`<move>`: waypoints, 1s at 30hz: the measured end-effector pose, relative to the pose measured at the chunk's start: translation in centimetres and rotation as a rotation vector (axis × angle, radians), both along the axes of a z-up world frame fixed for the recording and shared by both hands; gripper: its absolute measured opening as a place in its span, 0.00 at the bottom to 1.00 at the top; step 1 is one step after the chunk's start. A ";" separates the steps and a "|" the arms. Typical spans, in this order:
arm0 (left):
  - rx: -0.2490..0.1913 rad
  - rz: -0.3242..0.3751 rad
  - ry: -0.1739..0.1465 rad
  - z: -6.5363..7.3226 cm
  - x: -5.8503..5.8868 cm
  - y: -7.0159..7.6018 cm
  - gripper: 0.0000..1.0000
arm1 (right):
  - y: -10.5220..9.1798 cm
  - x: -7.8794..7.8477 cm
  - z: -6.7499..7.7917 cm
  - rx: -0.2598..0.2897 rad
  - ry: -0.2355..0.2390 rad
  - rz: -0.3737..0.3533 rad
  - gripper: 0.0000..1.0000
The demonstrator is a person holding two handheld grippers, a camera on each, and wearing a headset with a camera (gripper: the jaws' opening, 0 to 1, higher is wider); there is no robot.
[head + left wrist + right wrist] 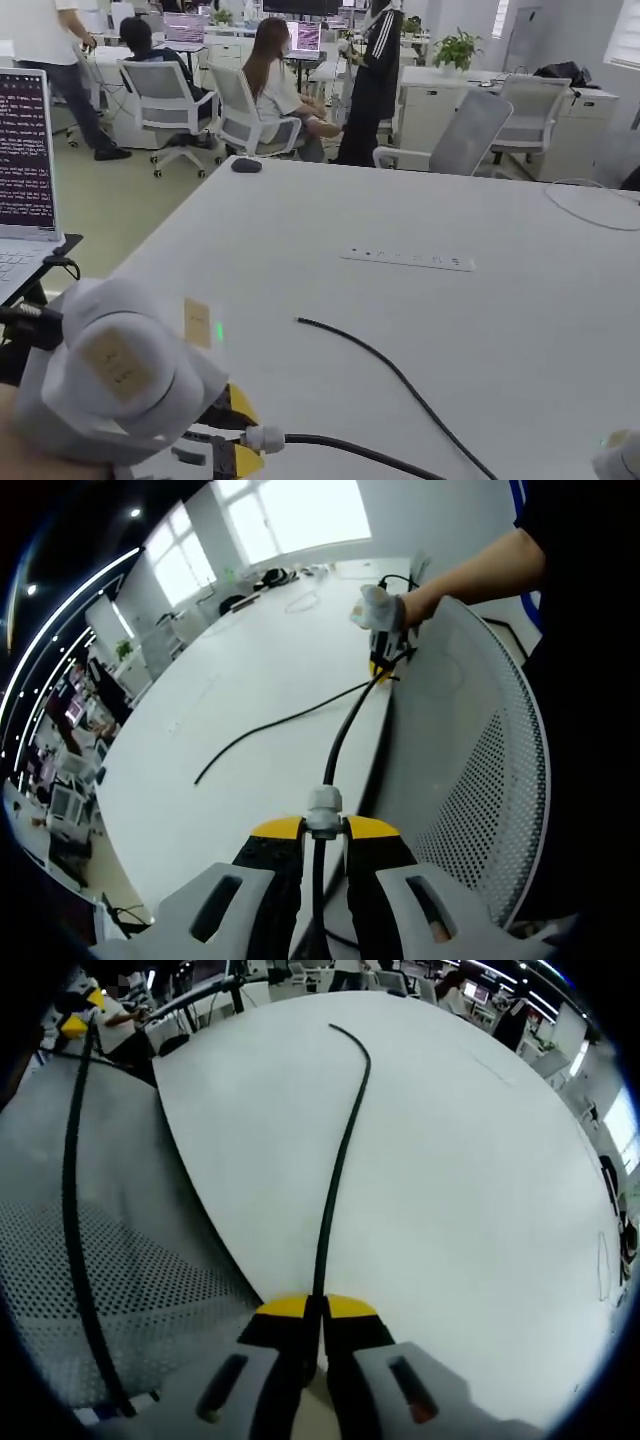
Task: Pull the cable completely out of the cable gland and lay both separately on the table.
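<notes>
Two grips are set: my left gripper point(323, 835) has its fingers clamped on the white gland point(323, 810), and my right gripper point(320, 1312) has its fingers pinched shut on the black cable point(340, 1150) farther along. Past that grip the cable runs out over the surface point(450, 1160), where its free end lies. Between my hands it hangs slack beside the edge. I judge the clean way is to keep the gland steady and draw my right hand straight along the gland's axis, smoothly and without kinking, re-gripping nearer the gland if reach runs out.
</notes>
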State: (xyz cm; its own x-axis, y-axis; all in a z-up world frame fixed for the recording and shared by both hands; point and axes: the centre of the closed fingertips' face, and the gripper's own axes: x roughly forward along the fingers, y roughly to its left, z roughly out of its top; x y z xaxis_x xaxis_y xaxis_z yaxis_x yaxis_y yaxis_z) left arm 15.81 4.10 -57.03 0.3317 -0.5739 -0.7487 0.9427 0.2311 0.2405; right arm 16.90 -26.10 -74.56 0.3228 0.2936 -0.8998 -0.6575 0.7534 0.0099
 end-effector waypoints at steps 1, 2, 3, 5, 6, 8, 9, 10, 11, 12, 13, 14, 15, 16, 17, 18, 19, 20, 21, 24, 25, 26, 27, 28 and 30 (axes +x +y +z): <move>0.003 0.004 -0.001 0.0 0.1 0.1 0.16 | -0.1 0.3 0.2 -0.002 -0.012 -0.008 0.03; 0.005 0.006 0.000 -0.1 0.1 0.2 0.16 | -0.4 1.2 1.0 0.003 -0.040 -0.030 0.03; 0.008 0.008 0.001 -0.1 0.2 0.3 0.16 | -0.6 1.9 1.7 0.002 -0.063 -0.041 0.03; 0.005 0.012 0.003 -0.1 0.3 0.4 0.16 | -1.3 3.7 3.0 -0.014 -0.114 -0.064 0.03; 0.005 0.014 0.002 -0.1 0.4 0.4 0.16 | -1.5 4.3 3.5 -0.022 -0.127 -0.064 0.03; 0.005 0.019 0.000 0.0 0.5 0.5 0.16 | -2.2 6.3 4.8 -0.049 -0.173 -0.075 0.03; 0.005 0.019 0.000 0.0 0.5 0.5 0.16 | -2.3 6.7 4.9 -0.052 -0.179 -0.079 0.03; 0.005 0.022 -0.001 0.0 0.6 0.5 0.16 | -2.7 7.6 5.3 -0.065 -0.194 -0.088 0.03; 0.005 0.022 -0.002 0.0 0.6 0.5 0.16 | -3.2 8.7 5.8 -0.091 -0.215 -0.095 0.03; 0.004 0.023 -0.002 0.0 0.7 0.5 0.16 | -3.4 9.1 6.3 -0.111 -0.228 -0.094 0.03; 0.003 0.024 -0.002 0.0 0.7 0.5 0.16 | -3.9 10.3 6.8 -0.142 -0.253 -0.092 0.03; 0.001 0.025 -0.002 0.0 0.7 0.5 0.16 | -4.2 11.2 7.0 -0.161 -0.267 -0.091 0.03; 0.000 0.025 -0.002 0.1 0.7 0.5 0.16 | -4.5 11.9 7.1 -0.175 -0.276 -0.091 0.03; -0.003 0.025 -0.001 0.1 0.6 0.5 0.16 | -5.1 13.1 7.4 -0.200 -0.298 -0.102 0.03; -0.007 0.025 0.002 0.1 0.6 0.4 0.16 | -5.4 13.8 7.7 -0.212 -0.313 -0.112 0.03; -0.008 0.025 0.001 0.1 0.5 0.4 0.16 | -5.5 14.7 8.0 -0.214 -0.324 -0.120 0.03; -0.006 0.025 -0.001 0.1 0.5 0.4 0.16 | -5.7 15.3 8.3 -0.218 -0.337 -0.133 0.03; -0.005 0.026 -0.002 0.1 0.5 0.5 0.16 | -5.8 16.3 8.8 -0.220 -0.355 -0.150 0.04; -0.005 0.026 -0.003 0.2 0.4 0.5 0.16 | -5.7 17.0 9.2 -0.216 -0.372 -0.155 0.04; -0.007 0.028 -0.004 0.2 0.2 0.5 0.16 | -4.8 19.2 11.0 -0.215 -0.445 -0.168 0.04; -0.008 0.027 -0.003 0.2 0.2 0.5 0.16 | -4.2 19.8 11.6 -0.191 -0.467 -0.176 0.04; -0.010 0.025 -0.001 0.1 0.1 0.4 0.16 | -3.4 20.5 12.2 -0.160 -0.493 -0.178 0.05; -0.011 0.025 -0.001 0.1 0.1 0.3 0.16 | -2.4 21.1 12.8 -0.117 -0.503 -0.196 0.05; -0.011 0.023 0.002 0.1 0.0 0.3 0.16 | -1.8 21.4 13.0 -0.094 -0.507 -0.194 0.05; -0.010 0.017 0.004 0.0 -0.1 0.0 0.16 | -0.5 21.9 13.2 -0.067 -0.505 -0.175 0.05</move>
